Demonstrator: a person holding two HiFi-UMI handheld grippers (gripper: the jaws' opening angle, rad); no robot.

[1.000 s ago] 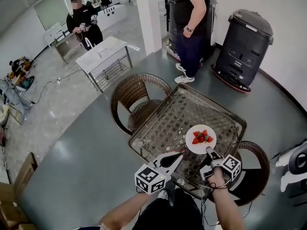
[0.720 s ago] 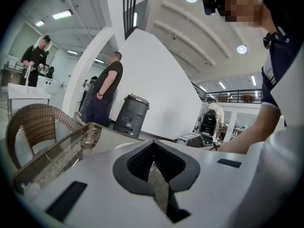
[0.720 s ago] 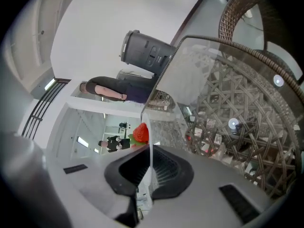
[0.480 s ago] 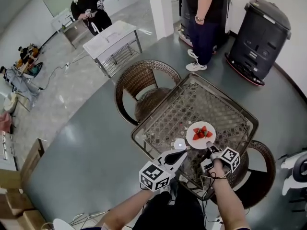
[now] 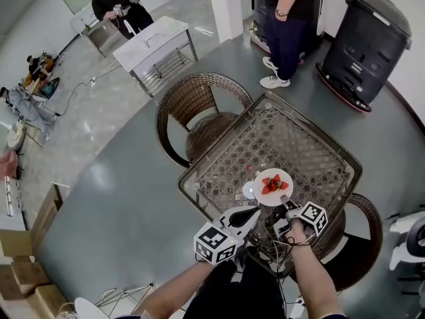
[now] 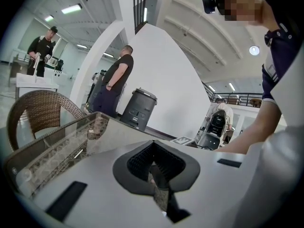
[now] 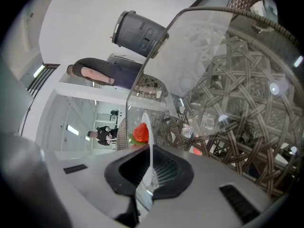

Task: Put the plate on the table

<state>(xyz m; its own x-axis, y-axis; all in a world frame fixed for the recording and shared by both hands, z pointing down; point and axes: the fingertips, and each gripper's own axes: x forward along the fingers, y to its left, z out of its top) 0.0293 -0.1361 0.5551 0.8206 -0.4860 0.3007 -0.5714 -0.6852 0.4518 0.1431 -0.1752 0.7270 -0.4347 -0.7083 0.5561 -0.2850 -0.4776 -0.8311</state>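
Observation:
A white plate [image 5: 273, 187] with several strawberries [image 5: 271, 184] is over the near part of the glass-topped wicker table [image 5: 292, 135]. I cannot tell if it touches the glass. My right gripper [image 5: 287, 208] is shut on the plate's near rim. In the right gripper view the plate [image 7: 147, 141] runs edge-on between the jaws, with a strawberry [image 7: 140, 133] beside it. My left gripper [image 5: 251, 216] hovers at the table's near edge, just left of the plate, shut and holding nothing. The left gripper view shows its jaws together above the glass table [image 6: 61, 141].
A wicker chair [image 5: 192, 115] stands at the table's far left and another [image 5: 355, 234] at its near right. A person [image 5: 289, 12] stands beyond the table, next to a black bin [image 5: 372, 35]. A metal table [image 5: 156, 48] and a second person [image 5: 119, 2] are farther off.
The head view has swung, so the table sits a little differently in frame. The right gripper keeps its hold on the plate; both grippers stay at the table's near edge.

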